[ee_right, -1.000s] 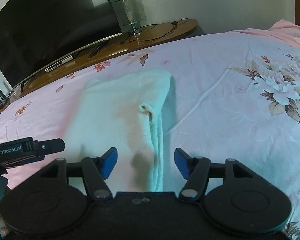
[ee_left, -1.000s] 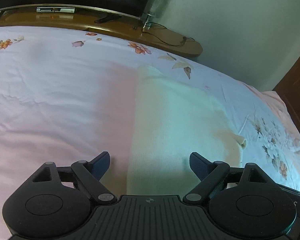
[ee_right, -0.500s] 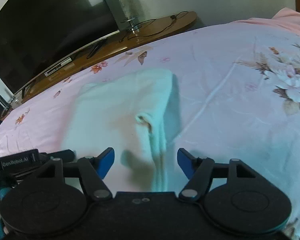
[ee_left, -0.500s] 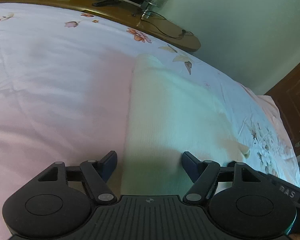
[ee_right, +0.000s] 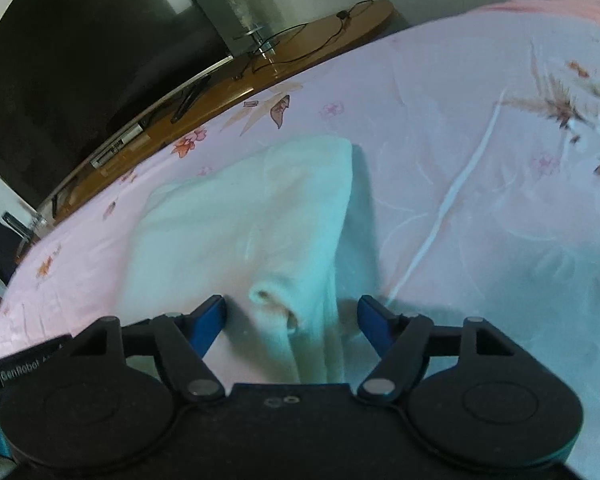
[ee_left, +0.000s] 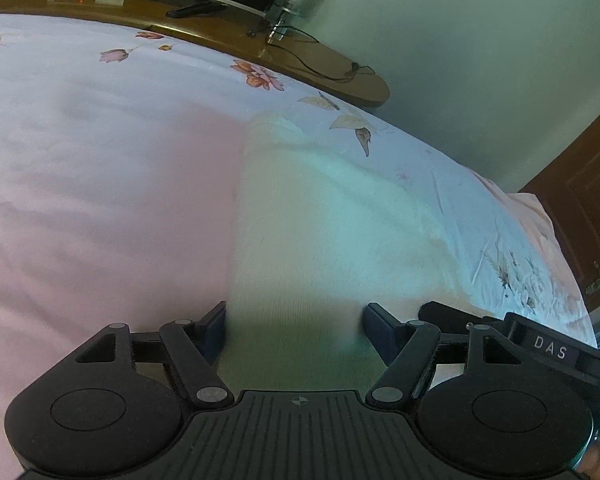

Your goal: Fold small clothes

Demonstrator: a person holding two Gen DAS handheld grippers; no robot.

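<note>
A small white knit garment (ee_left: 320,240) lies flat on the pink floral bedsheet (ee_left: 100,200). It also shows in the right wrist view (ee_right: 240,220), with a folded sleeve cuff (ee_right: 272,304) near its right edge. My left gripper (ee_left: 294,328) is open, its jaws straddling the garment's near left edge. My right gripper (ee_right: 292,320) is open, its jaws on either side of the cuff and the garment's near right edge. The right gripper's tip (ee_left: 540,344) shows in the left wrist view.
A wooden TV bench (ee_right: 204,100) with a dark television (ee_right: 80,60), a glass lamp (ee_right: 244,12) and cables runs along the bed's far side. A brown door (ee_left: 592,200) stands at the right. The bedsheet (ee_right: 480,200) spreads wide around the garment.
Both grippers have moved forward and down onto the garment's near edge, staying open. The cuff now lies between the right gripper's jaws.
</note>
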